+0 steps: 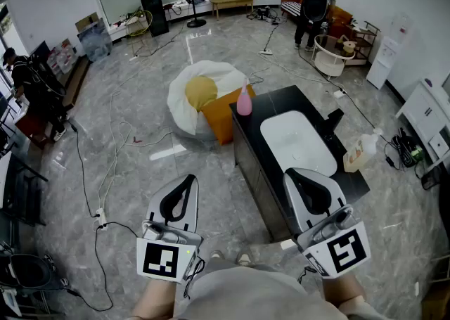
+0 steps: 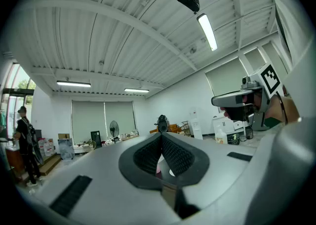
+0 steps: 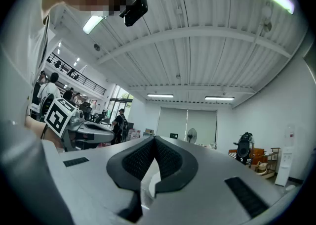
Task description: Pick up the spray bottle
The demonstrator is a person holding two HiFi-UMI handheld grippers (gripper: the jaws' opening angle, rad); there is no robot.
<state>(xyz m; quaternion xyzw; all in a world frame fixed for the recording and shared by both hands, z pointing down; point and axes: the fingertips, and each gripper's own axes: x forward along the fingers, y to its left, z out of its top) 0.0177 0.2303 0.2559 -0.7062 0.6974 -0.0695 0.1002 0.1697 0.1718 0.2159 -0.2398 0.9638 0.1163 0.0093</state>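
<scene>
A pale spray bottle (image 1: 360, 151) with a white trigger head stands at the right edge of the black counter (image 1: 264, 164), beside the white sink basin (image 1: 295, 143) and the black faucet (image 1: 334, 120). On the counter's far corner is a pink bottle (image 1: 244, 99). My left gripper (image 1: 191, 179) hangs over the floor left of the counter, jaws shut with nothing in them. Over the counter's near end my right gripper (image 1: 290, 173) is shut and empty too, well short of the spray bottle. Both gripper views look level across the room, with the left gripper (image 2: 161, 136) and the right gripper (image 3: 154, 140) tips together.
A white beanbag (image 1: 190, 107) with a yellow cushion and an orange box (image 1: 221, 118) lie on the floor beyond the counter. Cables (image 1: 105, 192) trail across the floor at left. A person (image 1: 314, 5) stands far back by a round table (image 1: 330, 55), another person (image 1: 31, 86) at left.
</scene>
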